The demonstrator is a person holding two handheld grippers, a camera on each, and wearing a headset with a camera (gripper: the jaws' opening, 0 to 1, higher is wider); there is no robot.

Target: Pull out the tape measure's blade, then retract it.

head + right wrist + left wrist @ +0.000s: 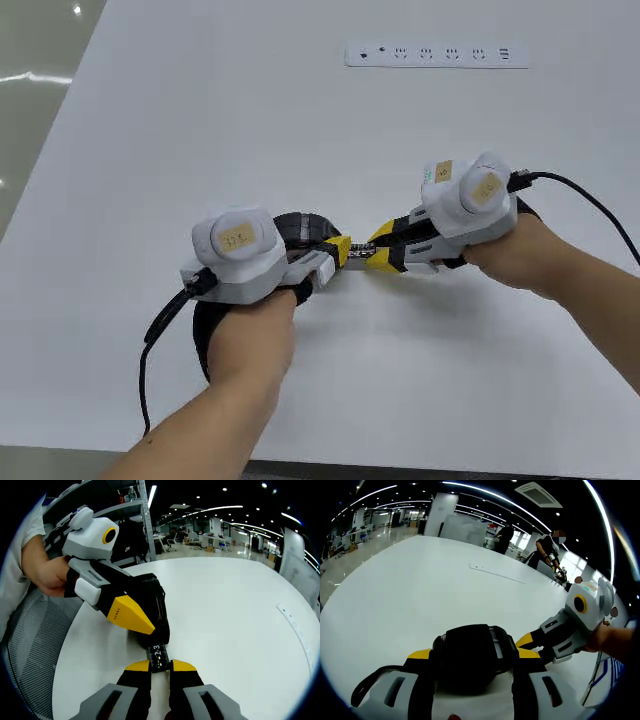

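Workbench: white table, power strip far.
Your left gripper: clamped on tape measure — black case.
Your right gripper: pinching the blade — short length out.

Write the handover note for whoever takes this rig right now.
Left claw: shut on the black tape measure, at the near side of the white table.
Right claw: shut on the blade, close to the tape measure.
Done: both grips are set and a short length of blade is out.
Left: probably pull the blade out further, then retract it.
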